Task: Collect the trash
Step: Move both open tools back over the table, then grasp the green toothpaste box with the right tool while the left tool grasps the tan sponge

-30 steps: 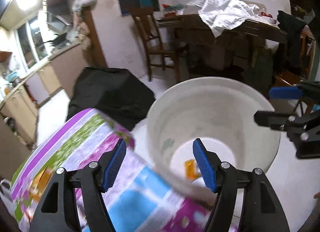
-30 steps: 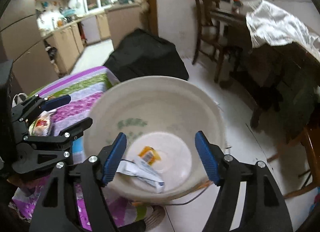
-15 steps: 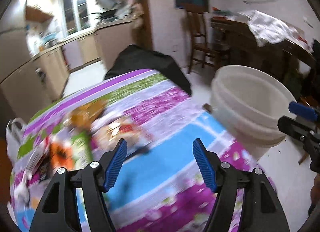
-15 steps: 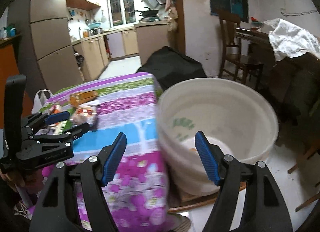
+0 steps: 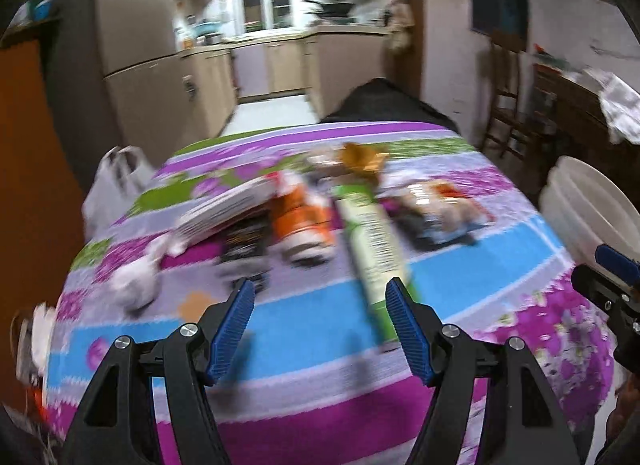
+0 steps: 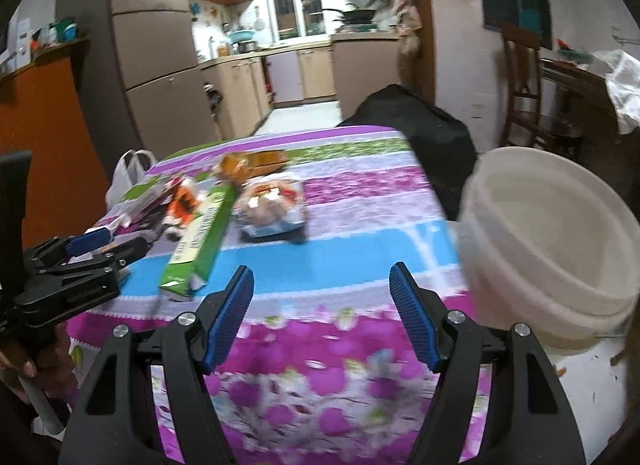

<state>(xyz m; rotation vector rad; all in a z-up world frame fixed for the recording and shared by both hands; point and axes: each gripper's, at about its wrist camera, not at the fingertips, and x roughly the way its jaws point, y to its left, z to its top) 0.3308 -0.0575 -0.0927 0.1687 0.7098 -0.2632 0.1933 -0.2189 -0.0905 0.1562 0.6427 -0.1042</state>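
Left gripper (image 5: 320, 301): blue-padded jaws apart, nothing between the pads, hovering above the near part of a table (image 5: 304, 349) under a striped purple, blue and green floral cloth. Right gripper (image 6: 322, 285): jaws likewise apart and empty, over the near purple band of the same cloth, closer to the table's right edge. Left gripper also visible at the left edge of the right wrist view, with part of a hand (image 6: 24, 365) on its handle.

Just beyond the left gripper's right pad: a long green carton (image 5: 372, 241), lying flat, its near end close to that pad but not touching it as far as the blur allows. Left of the carton: an orange-and-white wrapper (image 5: 304, 221), a dark packet (image 5: 244, 243) and a flat white pack (image 5: 224, 211), all crowded together and smeared by motion. Right of the carton: a clear bag of snacks (image 6: 272, 205). Behind it, toward the far edge: an orange-brown wrapper (image 6: 248, 163). Crumpled white scraps (image 5: 132, 281) near the table's left edge.

Right of the table, on the floor side: a white bucket (image 6: 552, 253), upright and open-topped, inside not visible from here. Beyond the table: a black cover (image 6: 424, 125) over something bulky, a white plastic bag (image 6: 128, 173) by the far left corner, wooden chair (image 6: 524, 85), kitchen cabinets (image 6: 280, 73) under a window.
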